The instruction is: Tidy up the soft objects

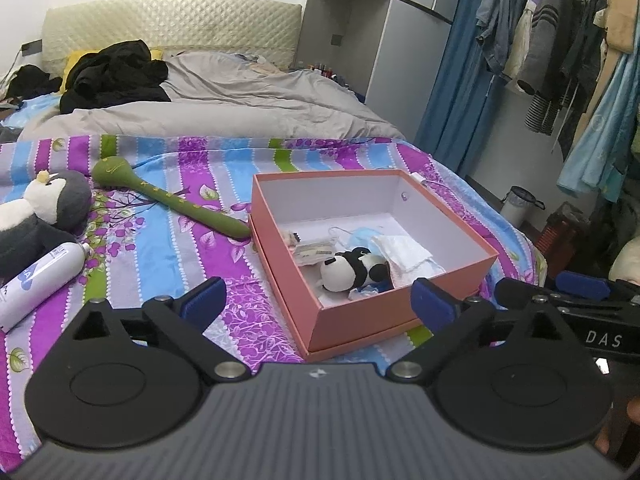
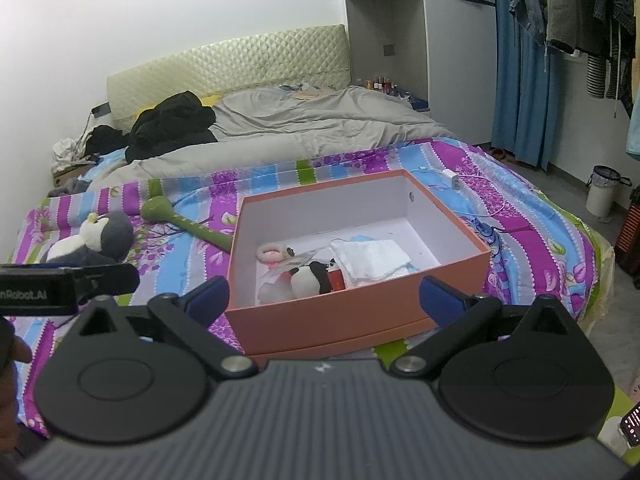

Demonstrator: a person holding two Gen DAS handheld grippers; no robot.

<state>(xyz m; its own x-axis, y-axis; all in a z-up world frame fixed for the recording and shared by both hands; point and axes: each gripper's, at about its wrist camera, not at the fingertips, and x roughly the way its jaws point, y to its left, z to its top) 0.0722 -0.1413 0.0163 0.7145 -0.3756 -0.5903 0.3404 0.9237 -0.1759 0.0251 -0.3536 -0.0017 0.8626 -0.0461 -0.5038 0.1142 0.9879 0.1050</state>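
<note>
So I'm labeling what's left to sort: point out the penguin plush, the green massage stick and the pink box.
penguin plush (image 1: 60, 200), left wrist view, grey head.
green massage stick (image 1: 188, 206), left wrist view, mid-handle.
pink box (image 2: 344, 326), right wrist view, near outer wall.

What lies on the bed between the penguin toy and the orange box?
A green massage stick lies between penguin toy and orange box, clearest in the left wrist view.

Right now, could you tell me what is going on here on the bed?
A person holds two claws over the bed, sorting soft things into the pink box. Left claw and right claw both gape empty. The panda plush lies inside; the penguin plush waits outside.
</note>
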